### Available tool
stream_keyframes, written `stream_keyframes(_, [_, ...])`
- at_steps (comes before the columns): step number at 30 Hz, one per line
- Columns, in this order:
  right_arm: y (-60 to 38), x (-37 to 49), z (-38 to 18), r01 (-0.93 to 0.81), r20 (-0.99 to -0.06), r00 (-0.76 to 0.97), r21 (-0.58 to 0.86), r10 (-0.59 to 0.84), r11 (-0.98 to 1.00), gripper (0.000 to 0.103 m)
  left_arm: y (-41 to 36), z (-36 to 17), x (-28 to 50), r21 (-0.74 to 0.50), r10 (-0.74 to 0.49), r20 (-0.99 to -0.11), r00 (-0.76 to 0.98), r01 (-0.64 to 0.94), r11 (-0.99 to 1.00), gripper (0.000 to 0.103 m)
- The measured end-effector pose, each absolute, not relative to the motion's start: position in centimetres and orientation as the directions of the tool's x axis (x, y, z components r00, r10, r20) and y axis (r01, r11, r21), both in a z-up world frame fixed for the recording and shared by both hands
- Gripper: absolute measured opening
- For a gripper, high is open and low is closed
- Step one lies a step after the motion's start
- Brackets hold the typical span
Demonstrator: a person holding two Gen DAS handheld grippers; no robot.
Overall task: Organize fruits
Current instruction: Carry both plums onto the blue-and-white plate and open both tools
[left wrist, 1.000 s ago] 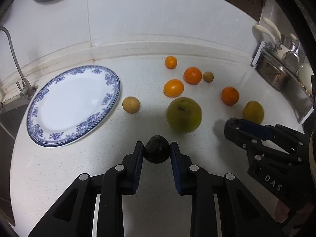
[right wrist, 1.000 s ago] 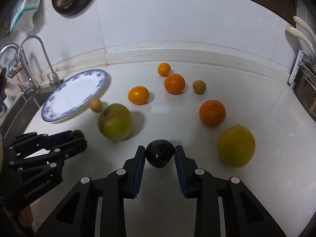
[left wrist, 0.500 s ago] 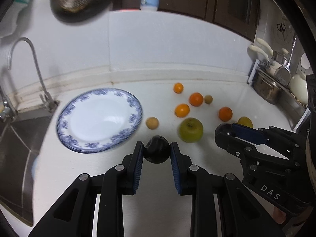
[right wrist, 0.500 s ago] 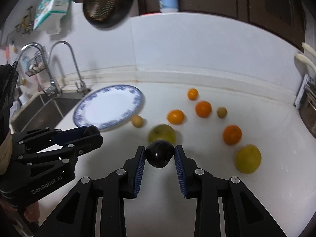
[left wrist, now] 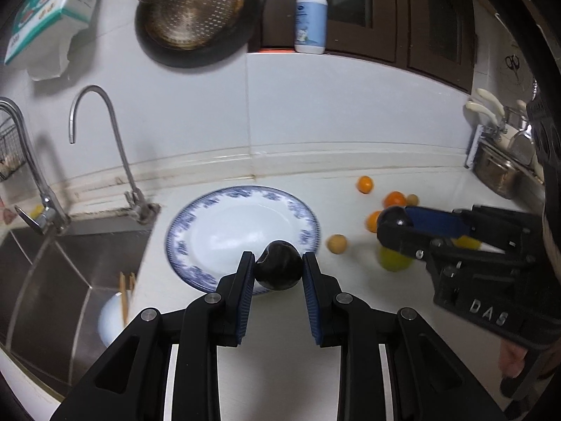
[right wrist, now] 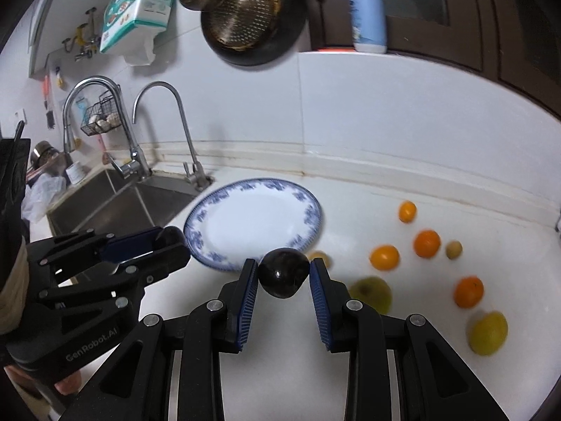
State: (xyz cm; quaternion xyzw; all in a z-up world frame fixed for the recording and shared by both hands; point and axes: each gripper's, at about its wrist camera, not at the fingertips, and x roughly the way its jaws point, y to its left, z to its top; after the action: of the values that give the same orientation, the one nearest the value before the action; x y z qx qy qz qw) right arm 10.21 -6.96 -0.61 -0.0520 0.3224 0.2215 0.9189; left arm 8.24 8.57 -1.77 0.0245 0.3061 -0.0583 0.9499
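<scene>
My left gripper (left wrist: 278, 273) is shut on a dark round fruit (left wrist: 278, 269), held above the near rim of the blue-patterned white plate (left wrist: 217, 231). My right gripper (right wrist: 284, 277) is shut on a second dark round fruit (right wrist: 284, 272), held above the counter just right of the plate (right wrist: 245, 217). Each gripper shows in the other's view, the right one in the left wrist view (left wrist: 396, 221) and the left one in the right wrist view (right wrist: 171, 238). Several oranges (right wrist: 426, 243), a green apple (right wrist: 373, 293), a yellow fruit (right wrist: 488, 332) and two small tan fruits (right wrist: 453, 249) lie on the counter at right.
A steel sink (left wrist: 52, 273) with two taps (left wrist: 115, 147) lies left of the plate; a white bowl with chopsticks (left wrist: 114, 315) sits in it. A strainer (left wrist: 193, 10) hangs on the wall. A pot rack (left wrist: 498, 172) stands at far right.
Both grippers have lifted higher and swung left toward the plate, each still holding its dark fruit. The loose fruits have shifted to the right in view.
</scene>
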Motion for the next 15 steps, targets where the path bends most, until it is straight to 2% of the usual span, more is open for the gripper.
stream_keyframes(7, [-4.1,13.2,-1.4,-0.453,-0.619,0.683,0.056,0.387,0.890,0.032,11.3,-2.7,10.9,0.006,-0.062,-0.601,0.797,0.082,0.997,0.027])
stream_keyframes(11, [-2.3,15.0,-2.7,-0.462,-0.642,0.660,0.061,0.389,0.885,0.032,12.9,-3.4,13.0,-0.036,-0.078,-0.630,0.773,0.071,0.997,0.027])
stream_keyframes(15, [-1.0,16.8,-4.1,-0.464,-0.672,0.632,0.071,0.386,0.883,0.032,13.3,-4.4,15.0,-0.001,-0.055,-0.649,0.759,0.071,0.997,0.027])
